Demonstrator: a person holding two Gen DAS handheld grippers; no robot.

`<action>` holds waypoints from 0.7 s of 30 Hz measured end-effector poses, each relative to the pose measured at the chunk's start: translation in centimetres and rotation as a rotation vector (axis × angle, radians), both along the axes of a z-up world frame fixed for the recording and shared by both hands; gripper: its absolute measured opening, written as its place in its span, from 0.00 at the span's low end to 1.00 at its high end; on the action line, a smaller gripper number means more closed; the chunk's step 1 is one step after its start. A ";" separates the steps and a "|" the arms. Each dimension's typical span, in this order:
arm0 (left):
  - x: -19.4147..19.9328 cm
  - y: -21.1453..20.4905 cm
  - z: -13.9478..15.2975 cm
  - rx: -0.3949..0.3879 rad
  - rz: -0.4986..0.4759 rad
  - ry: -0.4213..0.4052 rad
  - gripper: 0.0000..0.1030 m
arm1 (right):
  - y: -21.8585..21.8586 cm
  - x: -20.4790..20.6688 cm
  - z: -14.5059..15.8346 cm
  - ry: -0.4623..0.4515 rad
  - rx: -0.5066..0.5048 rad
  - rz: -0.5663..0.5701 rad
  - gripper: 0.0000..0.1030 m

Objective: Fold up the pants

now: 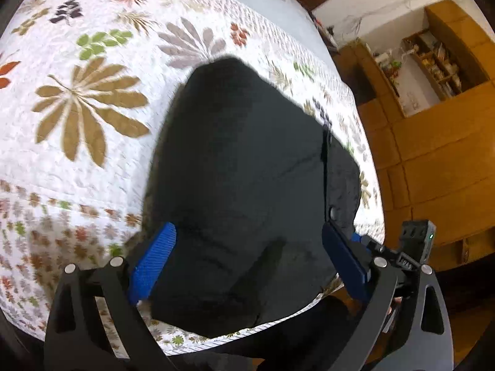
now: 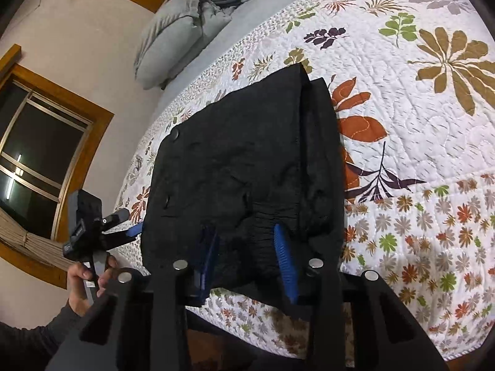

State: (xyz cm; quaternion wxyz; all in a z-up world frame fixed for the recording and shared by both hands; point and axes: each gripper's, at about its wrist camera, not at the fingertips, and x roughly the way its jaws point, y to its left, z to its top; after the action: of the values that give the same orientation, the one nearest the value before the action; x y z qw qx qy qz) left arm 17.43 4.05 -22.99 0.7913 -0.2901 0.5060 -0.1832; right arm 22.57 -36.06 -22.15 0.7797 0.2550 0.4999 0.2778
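- The black fabric pants (image 2: 244,170), folded into a thick stack, lie on the near part of the white quilted bedspread with printed leaves and flowers (image 2: 417,130), close to the bed's near edge.
- Their long axis runs from that near edge toward the far side of the bed; in the right wrist view the gathered waistband is nearest the camera and the stack narrows to a folded end at the far side. A second, lower layer shows along the stack's right side.
- The right gripper (image 2: 247,247) has its blue ribbed fingers (image 2: 286,262) pushed into the waistband cloth — bunched fabric sits between them, but whether the pads truly pinch it I cannot tell.
- The left gripper (image 1: 247,259) stands wide apart, one blue pad (image 1: 153,262) at each side of the pants' near end, pressing on nothing.
- In the right wrist view that left gripper shows at the stack's left edge, held by a hand (image 2: 86,284) in a dark sleeve.
- Farther off: a grey pillow (image 2: 176,37) at the far left of the bed, a wood-framed window (image 2: 46,154) in the wall, and wooden cabinets (image 1: 433,142) to the right in the left wrist view.
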 end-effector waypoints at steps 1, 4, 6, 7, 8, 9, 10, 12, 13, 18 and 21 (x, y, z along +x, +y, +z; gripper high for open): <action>-0.2 0.8 0.7 -0.012 0.009 -0.029 0.92 | -0.2 -0.1 0.5 -0.001 0.015 -0.002 0.51; 0.3 3.2 1.7 -0.045 0.026 -0.048 0.93 | -1.3 -0.4 2.3 -0.041 0.037 -0.025 0.63; 0.9 4.4 1.6 -0.069 0.031 -0.028 0.93 | -1.9 0.1 3.3 -0.060 0.072 -0.043 0.64; 1.5 4.9 1.4 -0.081 0.030 -0.012 0.93 | -2.0 0.6 3.7 -0.071 0.094 -0.051 0.64; 2.0 5.2 1.0 -0.099 0.026 0.004 0.93 | -2.0 1.3 4.1 -0.077 0.122 -0.053 0.64; 2.5 5.3 0.5 -0.122 0.017 0.023 0.93 | -1.9 2.0 4.4 -0.082 0.145 -0.056 0.64; 2.9 5.1 0.2 -0.132 0.010 0.034 0.93 | -1.6 3.3 4.6 -0.083 0.168 -0.056 0.64; 3.5 4.6 -0.7 -0.138 -0.009 0.056 0.93 | -1.1 5.2 4.3 -0.072 0.208 -0.057 0.65; 3.9 4.3 -1.1 -0.138 -0.020 0.065 0.93 | -0.8 6.6 3.8 -0.054 0.233 -0.066 0.65; 4.9 4.1 -2.1 -0.151 -0.035 0.075 0.93 | -0.5 11.3 -0.8 0.075 0.200 -0.118 0.58; 5.5 5.0 -2.7 -0.173 -0.031 0.092 0.93 | -1.3 12.0 -1.8 0.107 0.194 -0.104 0.51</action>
State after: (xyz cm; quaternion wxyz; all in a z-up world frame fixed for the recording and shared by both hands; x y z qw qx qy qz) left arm 22.88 9.02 -25.68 0.7364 -0.3575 0.5285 -0.2249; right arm 34.57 -37.37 -23.98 0.7370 0.3693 0.4976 0.2700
